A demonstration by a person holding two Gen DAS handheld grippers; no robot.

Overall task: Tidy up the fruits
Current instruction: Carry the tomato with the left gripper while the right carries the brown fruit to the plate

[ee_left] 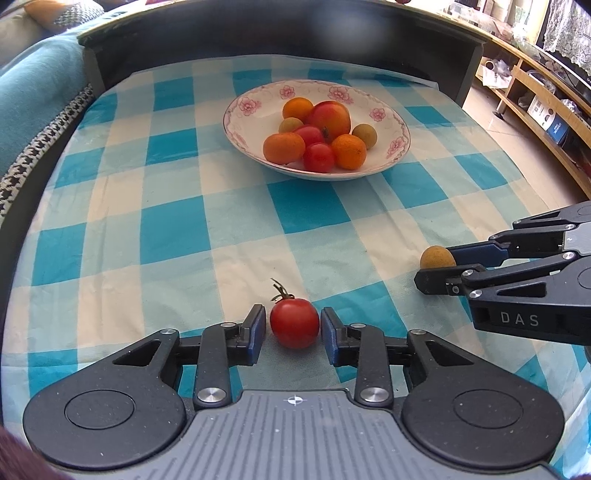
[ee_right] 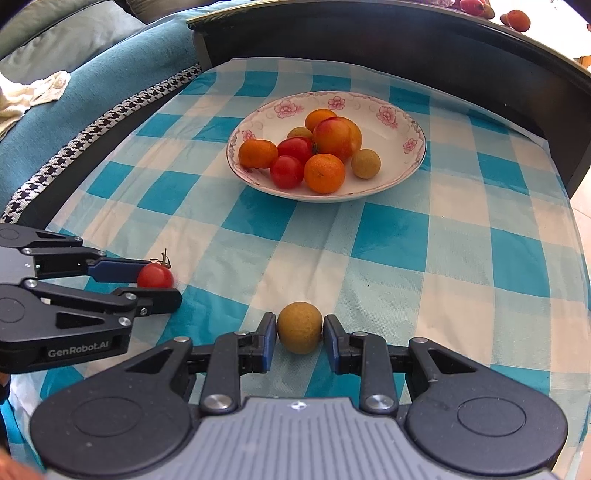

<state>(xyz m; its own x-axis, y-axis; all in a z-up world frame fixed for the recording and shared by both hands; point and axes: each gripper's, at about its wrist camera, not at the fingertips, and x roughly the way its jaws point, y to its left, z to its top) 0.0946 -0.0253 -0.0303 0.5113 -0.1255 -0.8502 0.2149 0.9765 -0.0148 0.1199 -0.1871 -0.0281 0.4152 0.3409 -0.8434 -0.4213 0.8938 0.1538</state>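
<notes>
A red cherry tomato (ee_left: 294,323) with a green stem lies on the checked cloth between the fingers of my left gripper (ee_left: 293,328); small gaps show at both pads, so it is open around it. A tan longan (ee_right: 299,327) lies between the fingers of my right gripper (ee_right: 300,338), pads nearly touching it, a thin gap on each side. Each gripper shows in the other view: right gripper (ee_left: 439,267) with the longan (ee_left: 437,257), left gripper (ee_right: 155,280) with the tomato (ee_right: 155,276). A flowered white bowl (ee_left: 243,107) (ee_right: 391,110) farther back holds oranges, tomatoes, longans and a peach.
The blue-and-white checked cloth (ee_left: 184,229) covers the table. A dark raised board (ee_left: 332,33) stands behind the bowl. A teal sofa (ee_left: 33,99) is at the left, a wooden shelf unit (ee_left: 535,96) at the right.
</notes>
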